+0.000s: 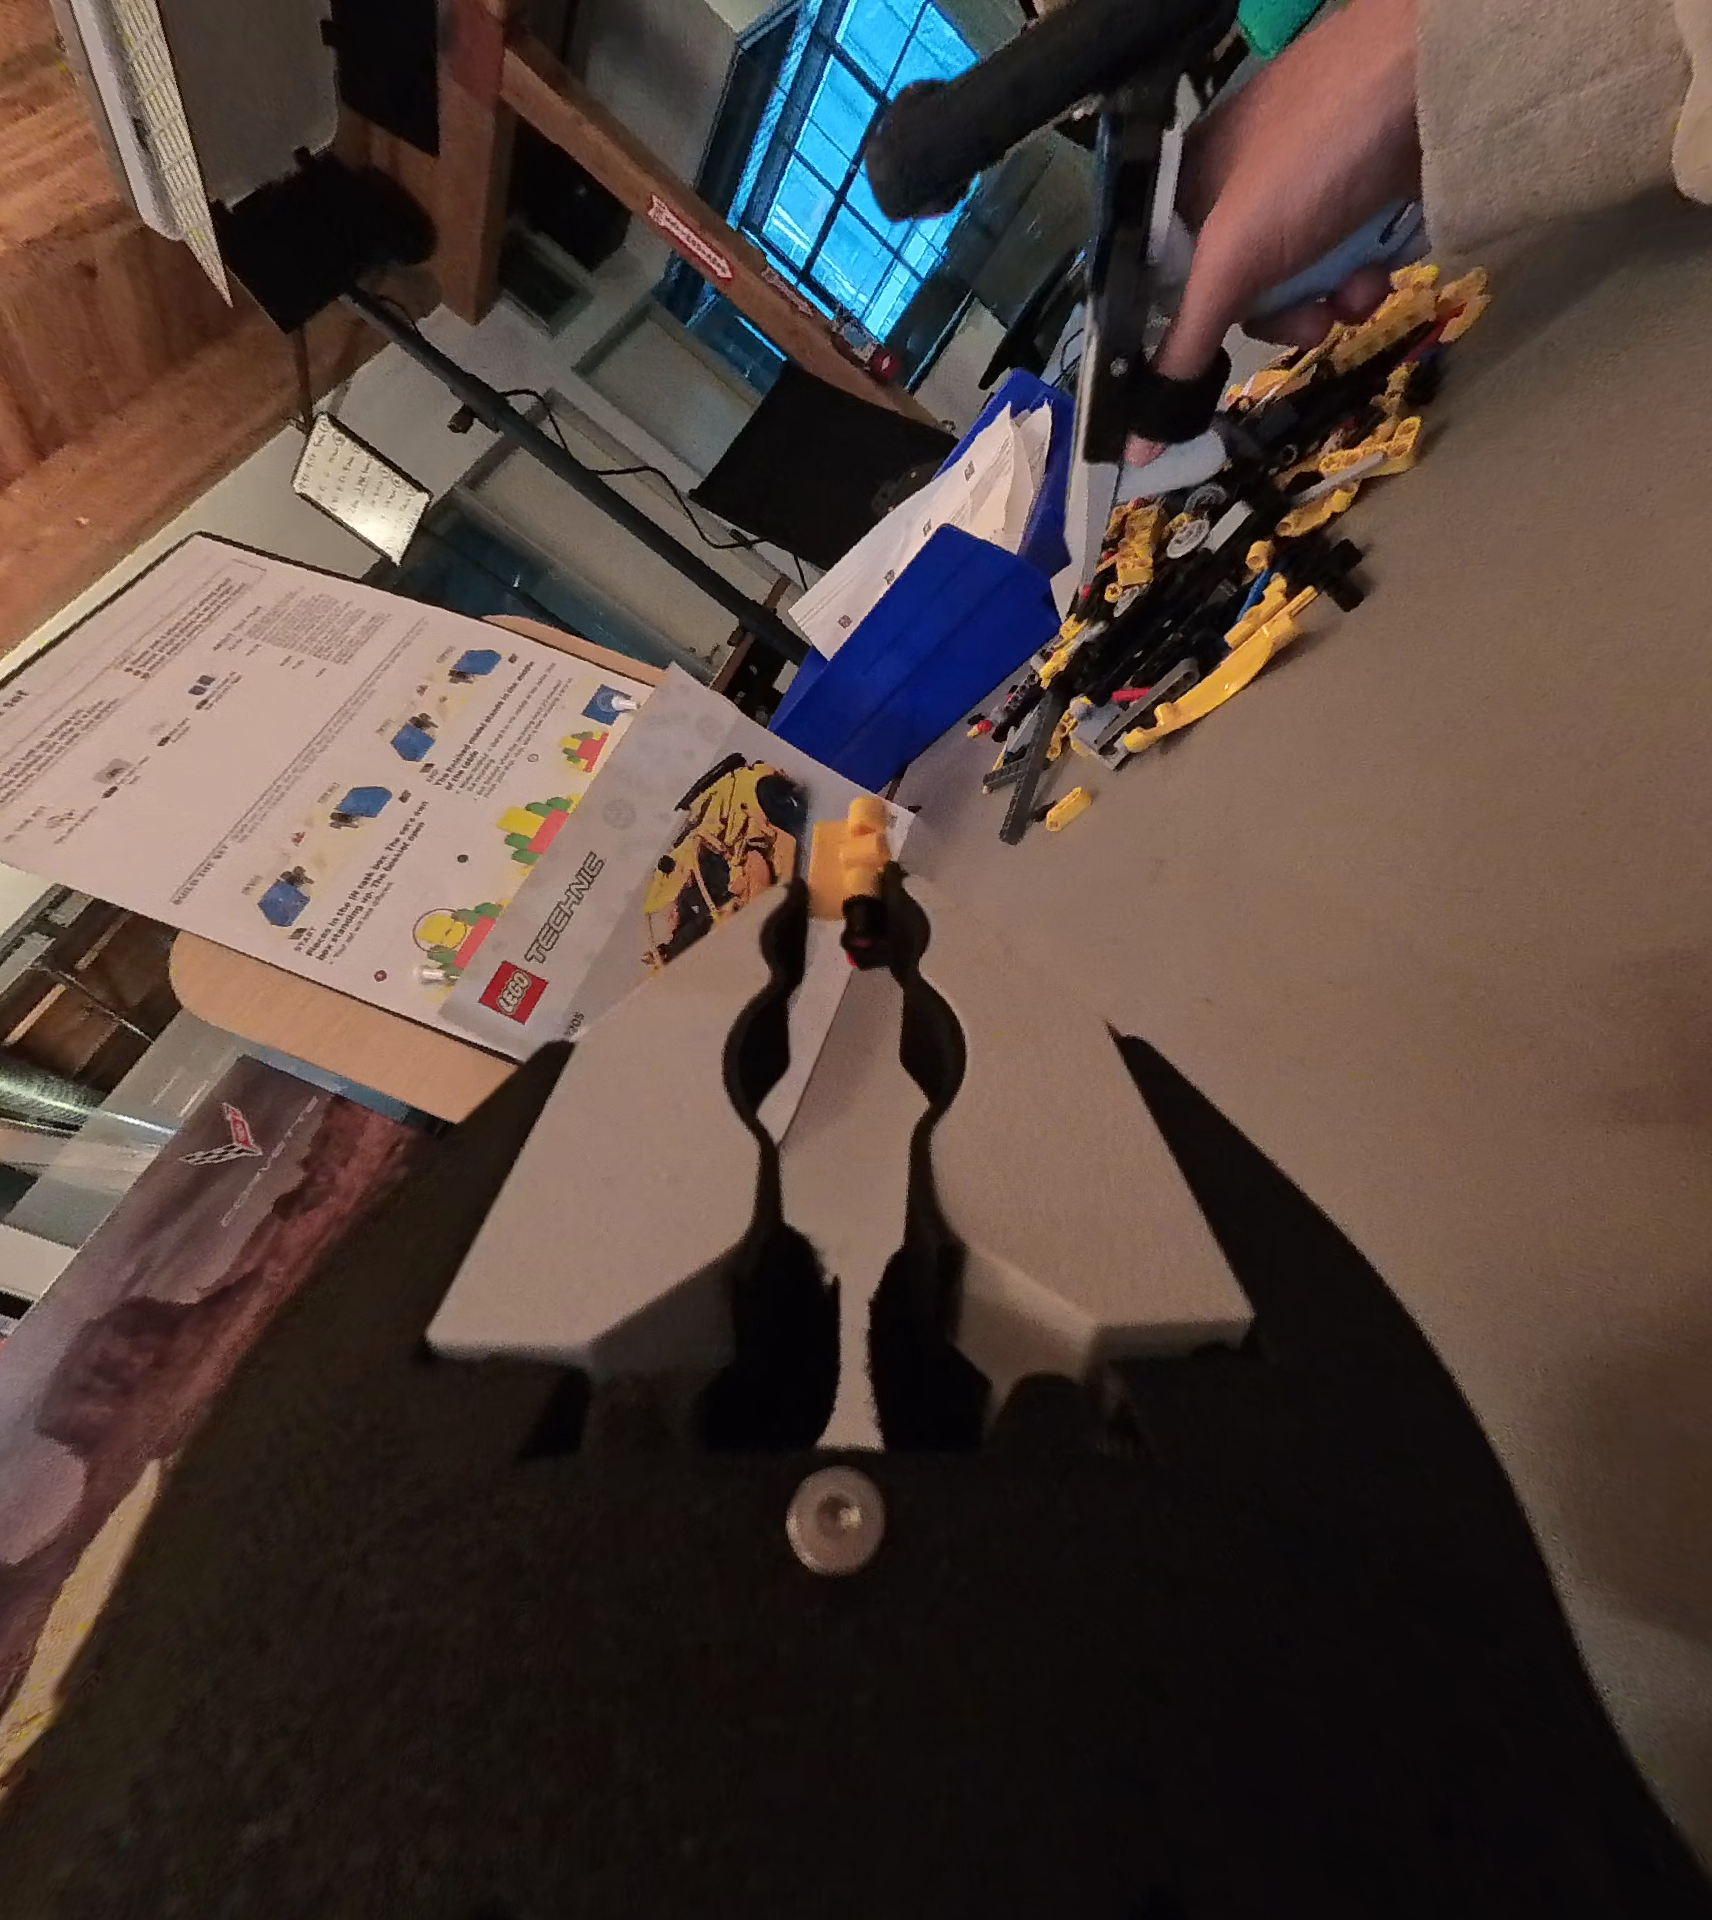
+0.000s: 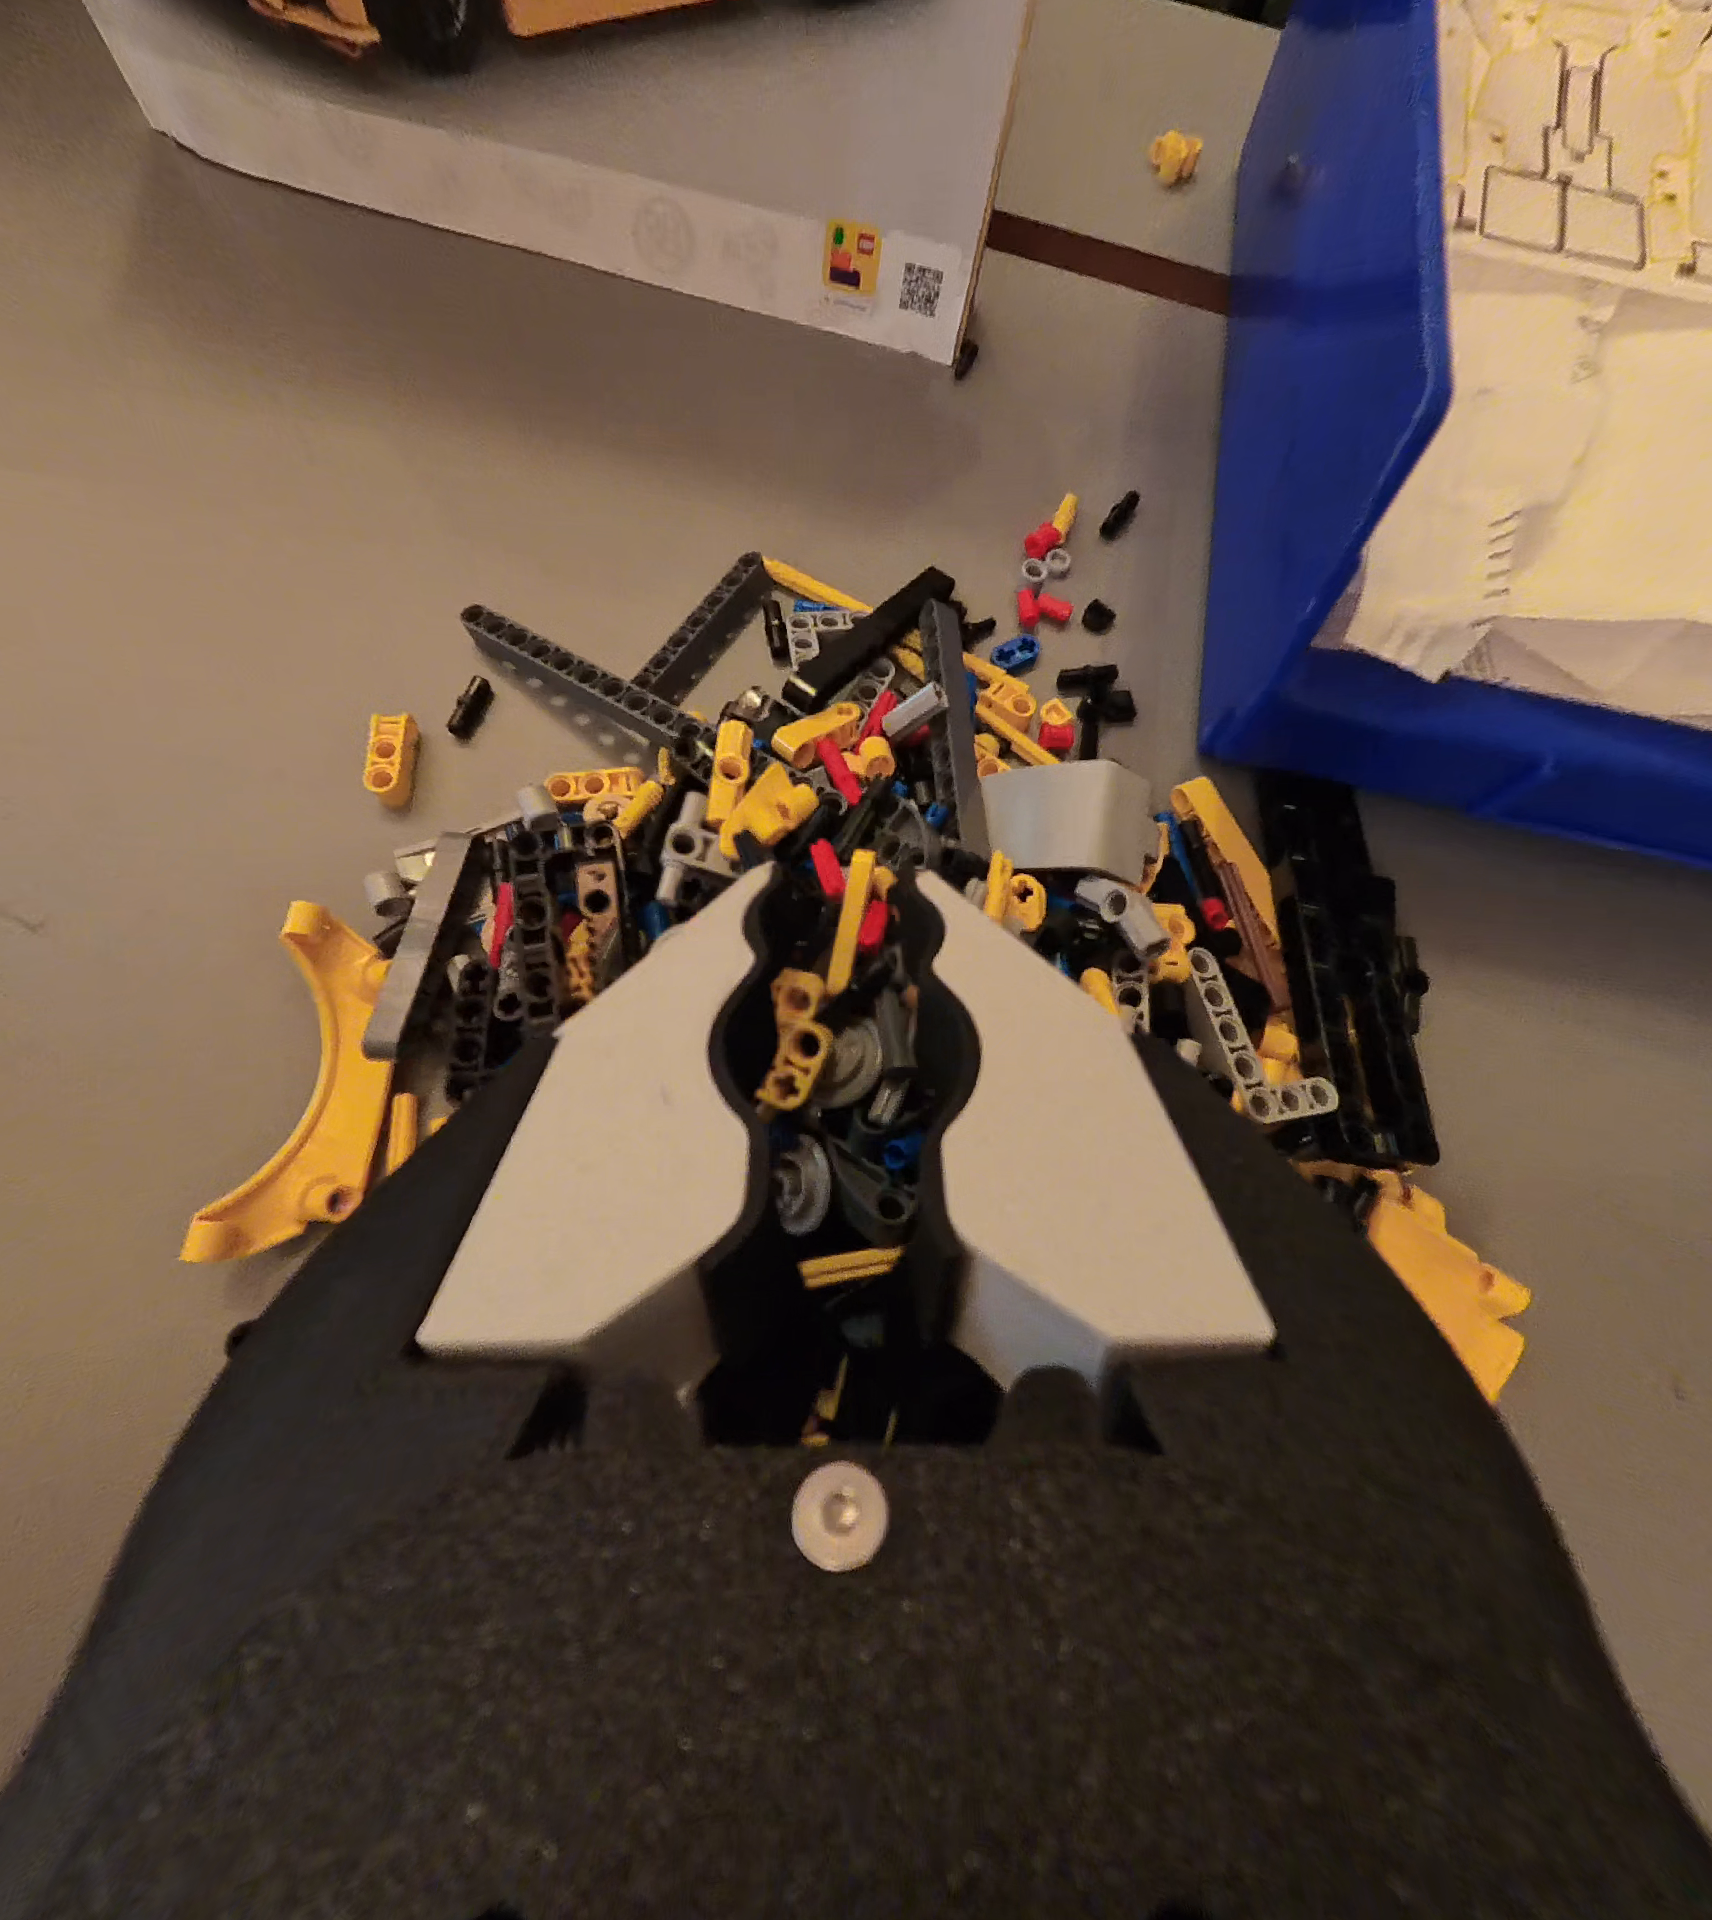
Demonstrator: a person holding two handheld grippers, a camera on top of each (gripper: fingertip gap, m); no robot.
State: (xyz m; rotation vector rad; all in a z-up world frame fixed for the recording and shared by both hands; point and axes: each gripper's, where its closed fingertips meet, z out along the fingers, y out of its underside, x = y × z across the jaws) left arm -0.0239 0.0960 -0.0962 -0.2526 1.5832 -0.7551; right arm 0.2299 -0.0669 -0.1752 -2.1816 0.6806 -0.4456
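Observation:
My left gripper (image 1: 841, 904) is shut on a small yellow toy-brick connector (image 1: 847, 847) with a black pin stuck in it, held above the grey table (image 1: 1454, 935). My right gripper (image 2: 844, 878) points down into a pile of yellow, black, grey and red toy-brick parts (image 2: 831, 748). Its jaws stand a little apart, with a thin yellow rod (image 2: 854, 914) and red pins between the tips; I cannot see it squeezing any of them. In the left wrist view the right gripper (image 1: 1184, 457), held by a hand (image 1: 1288, 187), sits over the same pile (image 1: 1236, 582).
A blue bin (image 2: 1351, 520) holding paper bags stands right of the pile, also in the left wrist view (image 1: 914, 655). A cardboard set box (image 2: 561, 197) lies beyond it. A booklet (image 1: 623, 862) and an instruction sheet (image 1: 239, 748) lie ahead of my left gripper. A loose yellow piece (image 2: 1174, 156) lies by the bin.

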